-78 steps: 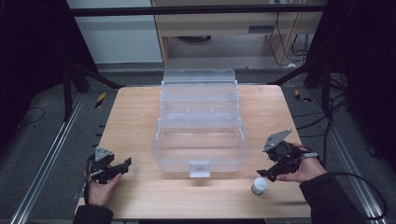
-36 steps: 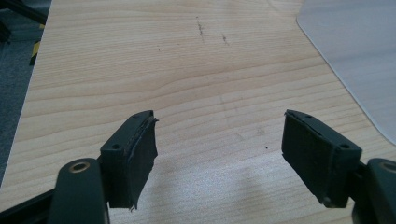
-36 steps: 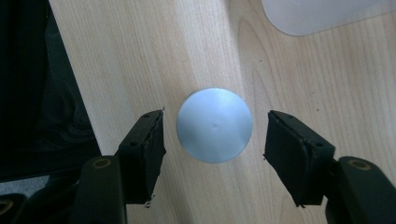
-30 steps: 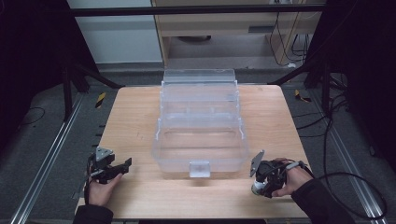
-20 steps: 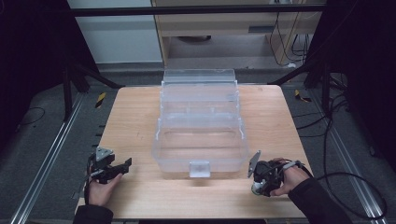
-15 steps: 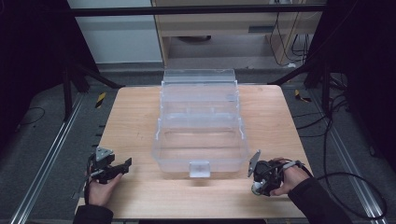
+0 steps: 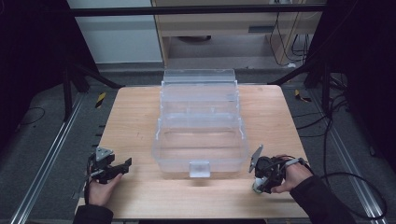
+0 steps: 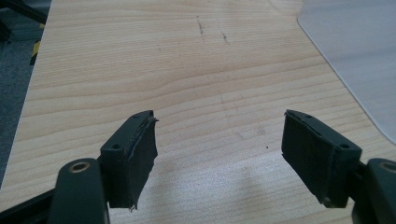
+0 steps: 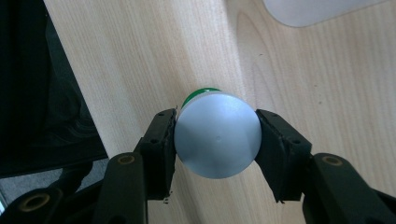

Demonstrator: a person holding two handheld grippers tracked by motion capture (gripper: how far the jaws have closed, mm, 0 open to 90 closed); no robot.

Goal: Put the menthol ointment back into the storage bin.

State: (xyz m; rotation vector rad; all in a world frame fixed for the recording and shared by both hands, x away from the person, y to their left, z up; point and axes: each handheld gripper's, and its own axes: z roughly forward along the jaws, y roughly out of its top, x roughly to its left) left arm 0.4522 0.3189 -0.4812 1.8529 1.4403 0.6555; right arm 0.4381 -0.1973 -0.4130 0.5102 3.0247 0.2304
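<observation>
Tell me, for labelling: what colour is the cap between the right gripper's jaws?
Silvery grey cap, green below; clearest in the right gripper view.

Left tongs (image 8: 219, 154) and right tongs (image 9: 215, 154): black two-jaw units with rectangular black pads, brass-coloured pivot eyelets and small screw holes. Each carries a grey three-cornered top plate. Both forearms wear dark sleeves.

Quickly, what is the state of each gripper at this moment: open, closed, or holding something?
Left gripper: open, nothing between its jaws, above the wooden table.
Right gripper: closed on a small container with a grey cap.
</observation>
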